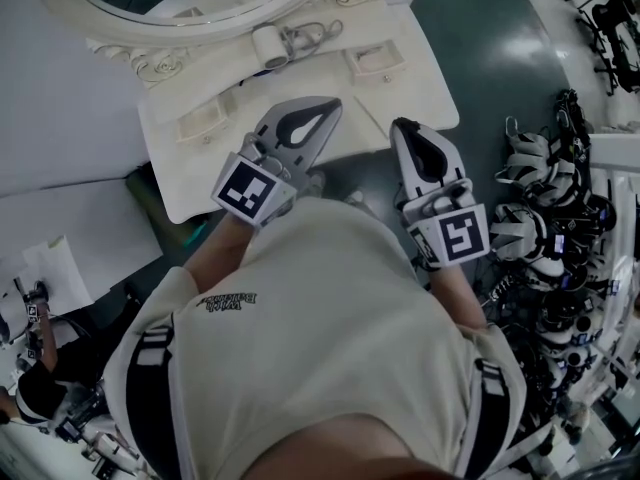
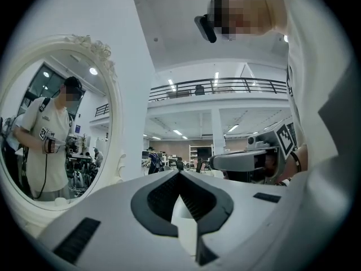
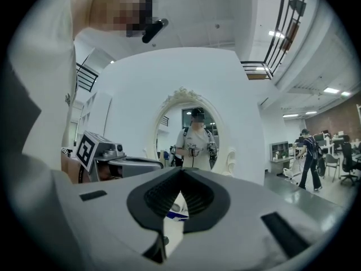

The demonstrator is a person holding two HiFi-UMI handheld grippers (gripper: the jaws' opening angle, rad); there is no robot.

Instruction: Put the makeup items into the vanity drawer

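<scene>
Both grippers are held up in front of a white vanity table [image 1: 400, 88] with an oval mirror [image 1: 190, 8]. My left gripper [image 1: 326, 110] points toward the tabletop, jaws closed together, with nothing between them. To its right, my right gripper [image 1: 404, 128] is likewise shut and empty. On the vanity top, near the mirror's base, lie a white cylindrical item [image 1: 269, 45] and a metal tool [image 1: 316, 36]. In the left gripper view, the left gripper [image 2: 180, 175] faces the mirror [image 2: 56, 123]. In the right gripper view, the right gripper [image 3: 181, 171] faces the mirror [image 3: 194, 134], and a small blue and white item [image 3: 176, 211] shows through the jaw gap.
Two raised drawer fronts [image 1: 205, 120] [image 1: 372, 60] stand out from the vanity. The person's torso fills the lower head view. Grey floor lies to the right, with a heap of grippers and cables [image 1: 545, 228]. Papers lie at the far left [image 1: 55, 268].
</scene>
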